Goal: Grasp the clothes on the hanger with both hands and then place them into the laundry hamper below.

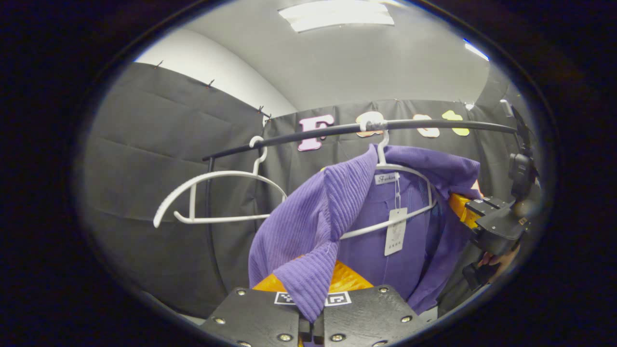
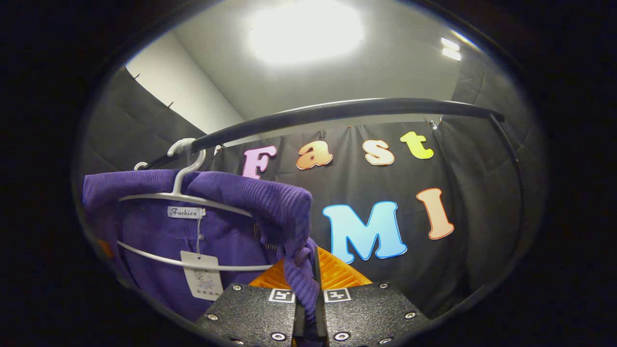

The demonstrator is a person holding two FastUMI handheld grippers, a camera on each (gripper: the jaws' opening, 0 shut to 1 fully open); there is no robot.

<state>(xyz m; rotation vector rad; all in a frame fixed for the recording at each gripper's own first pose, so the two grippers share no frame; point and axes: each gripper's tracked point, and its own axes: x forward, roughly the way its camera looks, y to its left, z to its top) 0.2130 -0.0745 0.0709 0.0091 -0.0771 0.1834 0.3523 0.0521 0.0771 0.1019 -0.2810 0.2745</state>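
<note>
Black cloth walls back a dark rail [image 1: 434, 124]. Left gripper view: your left gripper [image 1: 312, 294] pinches the purple garment [image 1: 308, 217] straight ahead. Right gripper view: your right gripper [image 2: 308, 284] clamps that garment's shoulder, its white hanger [image 2: 188, 193] up-left.

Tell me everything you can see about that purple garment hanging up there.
The purple garment is a ribbed knit top, soft-looking, draped on a white hanger hooked over a dark rail. A neck label and a paper tag hang inside its collar. One shoulder has slipped off the hanger, and that fold is pinched in the left gripper. The right gripper clamps the opposite shoulder.
</note>
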